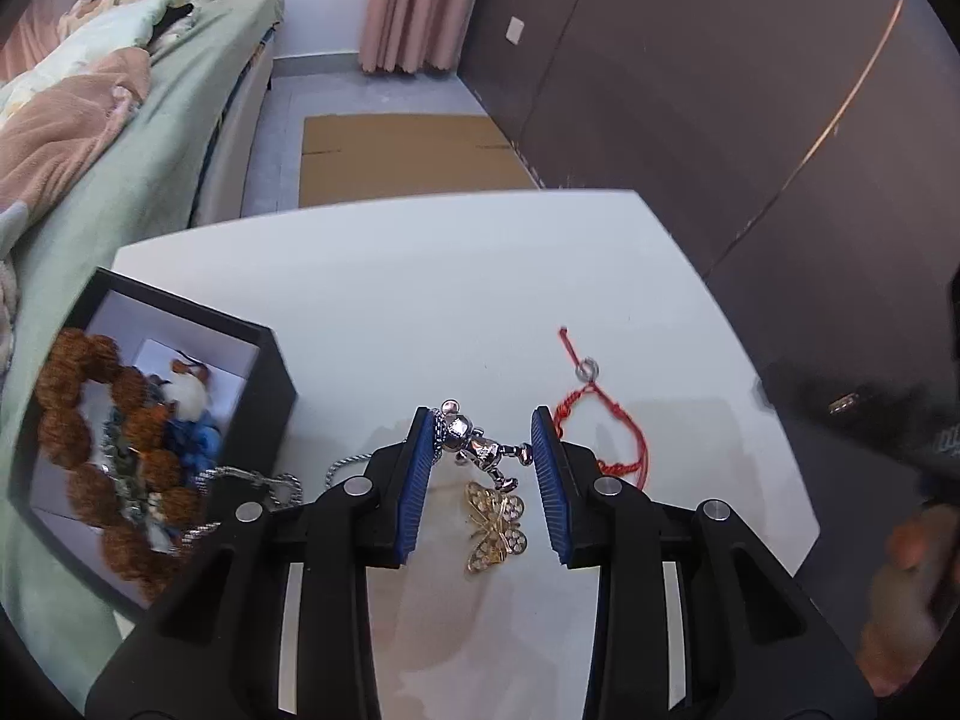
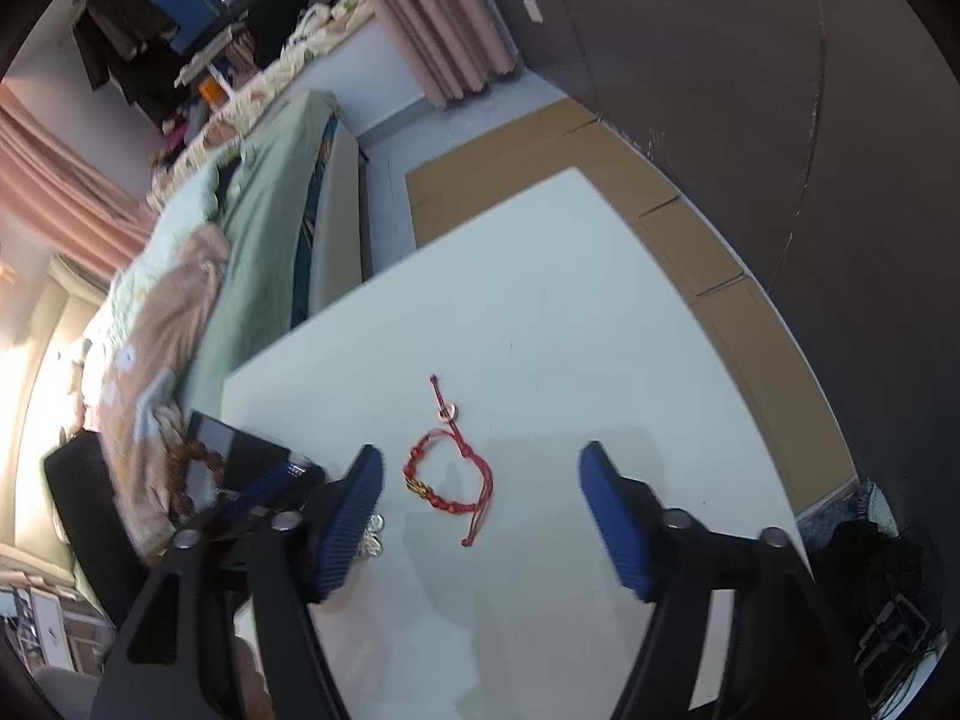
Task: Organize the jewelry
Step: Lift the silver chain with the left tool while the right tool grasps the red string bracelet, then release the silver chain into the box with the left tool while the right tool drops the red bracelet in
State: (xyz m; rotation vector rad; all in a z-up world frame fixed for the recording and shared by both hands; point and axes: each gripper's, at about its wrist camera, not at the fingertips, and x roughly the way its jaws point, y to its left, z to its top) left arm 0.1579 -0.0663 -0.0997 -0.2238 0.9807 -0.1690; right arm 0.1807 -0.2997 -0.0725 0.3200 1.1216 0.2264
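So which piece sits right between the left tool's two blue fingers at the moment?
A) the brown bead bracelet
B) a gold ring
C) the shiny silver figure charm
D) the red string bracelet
C: the silver figure charm lies between the open fingers of the left gripper, with the gold butterfly brooch just below it; the red string bracelet lies off to the right, and the brown bead bracelet is in the black box.

Red bracelet (image 2: 449,474); gold butterfly brooch (image 1: 496,525); black box (image 1: 264,387); white table (image 1: 420,300).
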